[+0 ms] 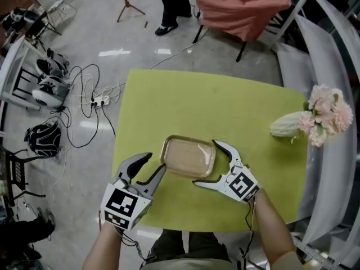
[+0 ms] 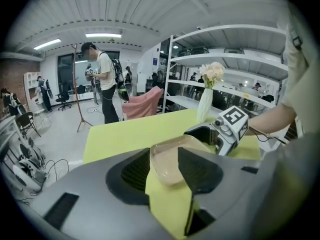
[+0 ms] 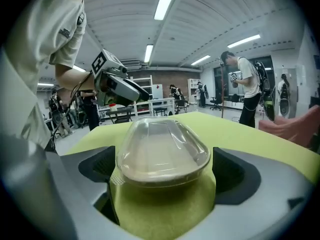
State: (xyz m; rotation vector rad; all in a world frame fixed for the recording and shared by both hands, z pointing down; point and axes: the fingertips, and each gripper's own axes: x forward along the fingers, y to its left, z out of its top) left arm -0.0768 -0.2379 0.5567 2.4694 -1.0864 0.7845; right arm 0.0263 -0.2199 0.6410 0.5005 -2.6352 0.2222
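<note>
A shallow rectangular container (image 1: 188,156) with a clear domed lid rests in the middle of the yellow-green table (image 1: 169,100). My left gripper (image 1: 154,164) is open at the container's near left corner, and that corner of the container (image 2: 172,159) sits between its jaws. My right gripper (image 1: 207,163) is open with its jaws on either side of the container's right end. Seen from the right gripper view, the container (image 3: 162,151) fills the gap, with the left gripper (image 3: 117,81) behind it. The right gripper (image 2: 220,131) shows beyond the container in the left gripper view.
A white vase of pink flowers (image 1: 315,117) stands near the table's right edge. A chair draped in pink cloth (image 1: 242,7) sits beyond the far edge. Cables and a power strip (image 1: 98,100) lie on the floor to the left. White shelving (image 1: 332,55) runs along the right.
</note>
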